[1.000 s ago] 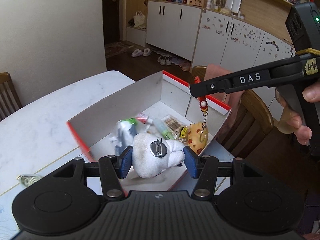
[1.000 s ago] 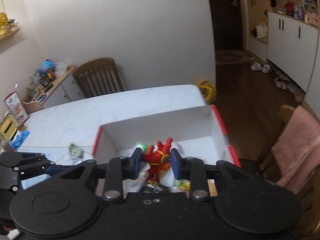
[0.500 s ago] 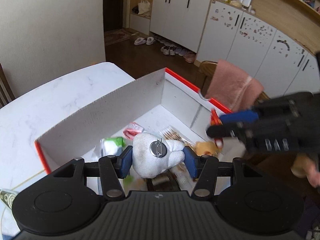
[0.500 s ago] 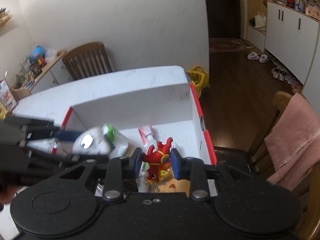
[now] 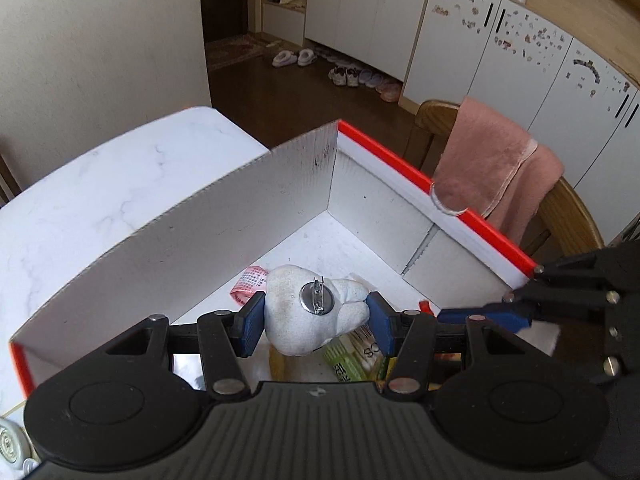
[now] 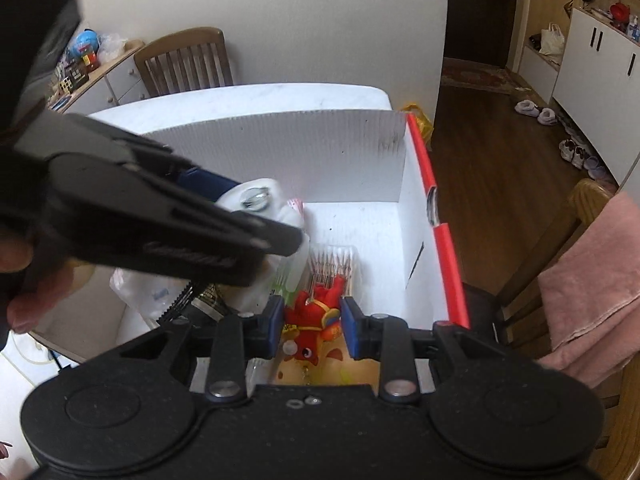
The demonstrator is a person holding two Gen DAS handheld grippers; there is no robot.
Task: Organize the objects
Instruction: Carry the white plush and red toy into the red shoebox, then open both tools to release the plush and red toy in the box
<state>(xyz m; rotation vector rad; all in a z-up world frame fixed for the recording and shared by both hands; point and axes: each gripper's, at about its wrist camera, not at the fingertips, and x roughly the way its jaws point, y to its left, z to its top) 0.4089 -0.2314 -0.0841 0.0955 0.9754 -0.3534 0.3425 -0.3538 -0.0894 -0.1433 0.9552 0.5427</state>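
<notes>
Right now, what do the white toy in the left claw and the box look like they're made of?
White toy: seems soft plush, matte and fuzzy, slightly grubby; a shiny metal pin badge sits on it. Box: looks like corrugated cardboard, fine ribbing on the white inner wall, red rim glossy.

A dusty-pink terry towel (image 5: 496, 168) hangs over the back of a curved wooden chair (image 5: 568, 216). Beyond, several pairs of pale slippers and shoes (image 5: 340, 74) line the dark wood floor below tall white cabinets (image 5: 460, 36). A second slatted wooden chair (image 6: 184, 60) stands at the white marble tabletop (image 5: 100, 184).
</notes>
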